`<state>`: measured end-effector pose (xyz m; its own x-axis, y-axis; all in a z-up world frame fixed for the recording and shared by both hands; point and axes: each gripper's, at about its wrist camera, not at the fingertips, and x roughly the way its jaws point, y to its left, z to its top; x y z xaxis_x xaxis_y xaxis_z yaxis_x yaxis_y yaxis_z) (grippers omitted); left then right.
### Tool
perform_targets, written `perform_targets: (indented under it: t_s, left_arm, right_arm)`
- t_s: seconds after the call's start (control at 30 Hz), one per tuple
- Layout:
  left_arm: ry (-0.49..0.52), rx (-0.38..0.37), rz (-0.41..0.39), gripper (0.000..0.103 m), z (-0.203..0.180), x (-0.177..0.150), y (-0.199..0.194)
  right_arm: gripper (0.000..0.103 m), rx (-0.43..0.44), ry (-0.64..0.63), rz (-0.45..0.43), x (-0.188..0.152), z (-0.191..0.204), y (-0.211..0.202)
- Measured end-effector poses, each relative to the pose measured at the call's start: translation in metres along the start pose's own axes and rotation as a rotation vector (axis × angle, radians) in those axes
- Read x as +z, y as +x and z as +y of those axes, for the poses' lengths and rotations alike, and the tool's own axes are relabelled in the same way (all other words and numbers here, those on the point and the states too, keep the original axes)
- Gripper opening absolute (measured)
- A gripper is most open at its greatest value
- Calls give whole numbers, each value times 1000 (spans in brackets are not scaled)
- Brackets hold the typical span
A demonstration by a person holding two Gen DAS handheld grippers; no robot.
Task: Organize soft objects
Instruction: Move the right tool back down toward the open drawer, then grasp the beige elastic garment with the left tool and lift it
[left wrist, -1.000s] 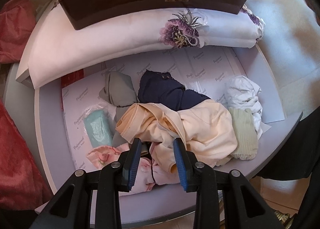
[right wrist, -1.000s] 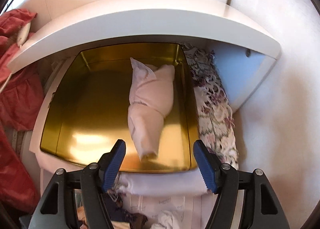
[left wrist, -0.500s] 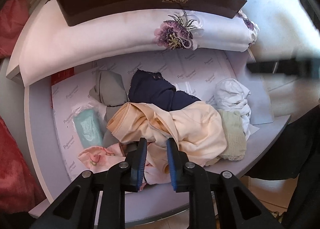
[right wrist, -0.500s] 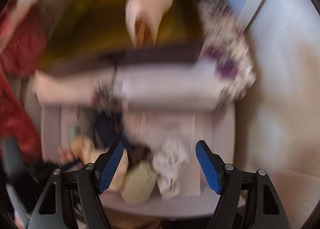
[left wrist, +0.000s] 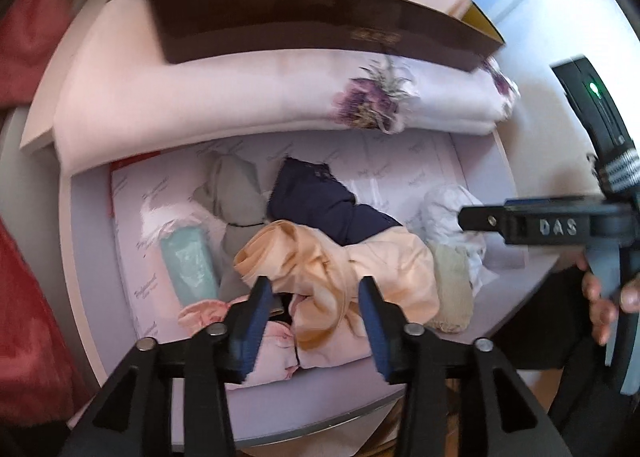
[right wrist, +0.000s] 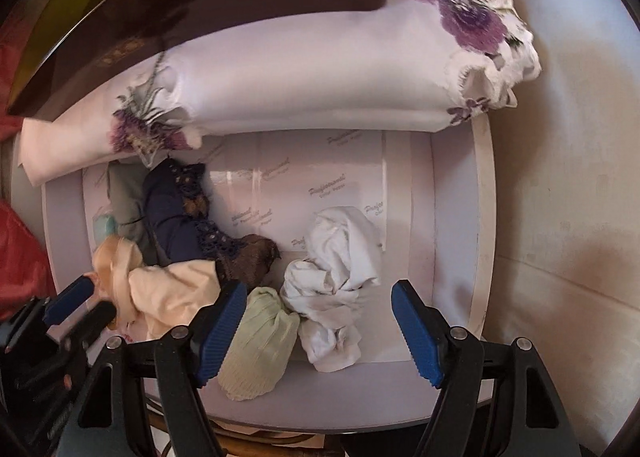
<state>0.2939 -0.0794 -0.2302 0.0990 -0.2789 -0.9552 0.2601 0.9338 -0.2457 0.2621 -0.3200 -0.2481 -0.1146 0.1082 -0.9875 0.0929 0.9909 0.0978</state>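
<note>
I saw the folded floral sheet (right wrist: 300,97) lying across the twelve o'clock side of the open drawer (right wrist: 456,217), a dark box (left wrist: 320,21) resting on it. At six o'clock, my left gripper (left wrist: 316,321) was opening over the peach garment (left wrist: 340,269), its pads apart. My right gripper (right wrist: 320,321) hung spread wide above the white cloth (right wrist: 340,277) and pale-green roll (right wrist: 260,353), touching neither.

Black claw (left wrist: 314,313) frames, ribbed blue pads (right wrist: 416,331), silver screws
</note>
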Motion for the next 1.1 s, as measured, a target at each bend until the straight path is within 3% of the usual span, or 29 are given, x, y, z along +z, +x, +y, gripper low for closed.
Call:
perform_targets:
  t_s: [0.23,0.47,0.6,0.77,0.97,1.1]
  left_arm:
    - [137,39,22,47,-19,12,11]
    - [197,10,122,49,-25,24,40]
    - [185,-32,141,35,-19,26,45]
    - [79,-89,111,25,2,26,28]
    - [-129,-125,36,23,42,27,-5]
    - [-284,-137,71,23,69,20,-8]
  right_arm:
    - [77,1,51,24,4,-6,11]
    - [78,23,67,25,8,-7,15]
    - [78,13,60,39,10,-5,22]
    - [78,5,35,41,13,1,32]
    - [78,-2,19,29,15,5,33]
    - [78,-1,10,21,14,9,33]
